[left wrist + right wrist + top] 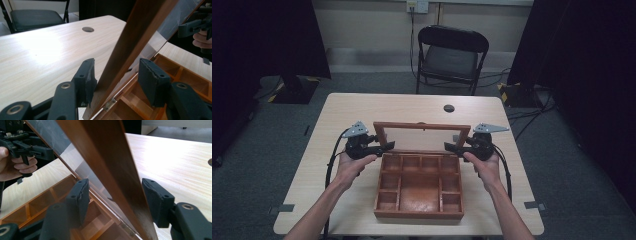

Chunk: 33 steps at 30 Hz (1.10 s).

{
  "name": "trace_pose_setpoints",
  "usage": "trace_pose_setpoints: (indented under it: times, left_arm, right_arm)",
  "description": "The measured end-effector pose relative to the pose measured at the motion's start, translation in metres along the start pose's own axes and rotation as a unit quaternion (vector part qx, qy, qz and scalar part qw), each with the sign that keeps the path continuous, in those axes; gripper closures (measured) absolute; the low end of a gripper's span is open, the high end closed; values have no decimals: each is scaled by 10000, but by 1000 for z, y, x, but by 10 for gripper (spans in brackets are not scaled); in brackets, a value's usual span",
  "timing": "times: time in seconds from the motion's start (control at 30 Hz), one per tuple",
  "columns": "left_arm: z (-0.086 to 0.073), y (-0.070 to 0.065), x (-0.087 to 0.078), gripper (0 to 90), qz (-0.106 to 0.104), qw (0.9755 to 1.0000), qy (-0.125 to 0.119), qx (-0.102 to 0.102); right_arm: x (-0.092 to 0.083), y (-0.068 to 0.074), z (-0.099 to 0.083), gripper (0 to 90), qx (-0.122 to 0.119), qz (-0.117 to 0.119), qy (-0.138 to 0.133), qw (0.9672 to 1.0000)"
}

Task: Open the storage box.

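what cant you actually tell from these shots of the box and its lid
- Left gripper, left gripper view: one pad seems to touch the lid frame, the other stands off; a firm grip cannot be confirmed.
- Right gripper, right gripper view: the frame hides the gaps at the pads.
- Wooden box, high view: compartments too dim and small to tell any contents.
- Hinge, left gripper view: cut off at the bottom edge.

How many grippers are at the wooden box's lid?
2. The left gripper straddles the left rail of the lid, the right gripper the right rail; none seem hidden.
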<state>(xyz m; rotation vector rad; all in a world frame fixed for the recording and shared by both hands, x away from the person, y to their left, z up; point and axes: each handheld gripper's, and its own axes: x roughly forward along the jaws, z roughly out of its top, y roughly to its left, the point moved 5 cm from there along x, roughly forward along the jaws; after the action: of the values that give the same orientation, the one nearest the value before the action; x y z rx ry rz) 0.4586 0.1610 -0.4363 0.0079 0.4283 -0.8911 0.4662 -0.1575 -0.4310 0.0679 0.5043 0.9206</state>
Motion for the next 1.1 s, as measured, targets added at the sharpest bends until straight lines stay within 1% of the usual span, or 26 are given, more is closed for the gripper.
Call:
trace_pose_setpoints:
  times: [0.1, 0.17, 0.23, 0.3, 0.4, 0.47, 0.6, 0.63, 0.73, 0.77, 0.87, 0.9, 0.93, 0.97, 1.1]
  left_arm:
    - [-2, 3, 4, 488, -28, 10000, 32, -76]
    - [-3, 4, 5, 495, -49, 9999, -11, -135]
    - [-3, 6, 5, 503, -59, 9999, -2, -121]
    - [-3, 8, 6, 517, -43, 9999, 18, -136]
    - [-1, 12, 9, 530, -15, 9998, 36, -189]
    - [-1, 14, 11, 534, -6, 9997, -6, -243]
    - [-2, 18, 13, 543, -28, 9996, -19, -277]
    - [-3, 19, 14, 544, -29, 9995, 6, -313]
    - [-9, 21, 18, 551, 11, 9995, 160, -285]
    - [-12, 22, 19, 553, 31, 9994, 181, -304]
    - [-17, 25, 20, 570, 25, 9991, 189, -389]
    - [-19, 26, 21, 575, 30, 9989, 240, -390]
    - [-20, 27, 22, 581, 50, 9990, 249, -377]
    - [-20, 28, 22, 581, 47, 9988, 279, -396]
    - [-21, 29, 24, 577, 61, 9985, 267, -467]
  right_arm:
    - [2, -2, -1, 403, 2, -35, 32, 10000]
    - [4, -3, -2, 403, 31, -43, 26, 10000]
    - [4, -5, -1, 405, 29, -71, 11, 10000]
    - [6, -6, -1, 393, 97, -125, 2, 9999]
    - [8, -9, 0, 426, 166, -181, -59, 9997]
    - [9, -12, 0, 435, 207, -210, -100, 9995]
    - [13, -16, -3, 440, 244, -235, -47, 9994]
    - [14, -17, -4, 440, 234, -252, -37, 9994]
    - [19, -19, -6, 436, 222, -310, 39, 9993]
    - [20, -19, -6, 432, 239, -336, 51, 9991]
    - [21, -21, -8, 426, 271, -364, 54, 9990]
    - [22, -22, -8, 426, 276, -382, 69, 9989]
    - [23, -24, -10, 423, 271, -408, 91, 9988]
    - [23, -24, -10, 423, 271, -408, 91, 9988]
    - [26, -26, -11, 418, 276, -435, 81, 9986]
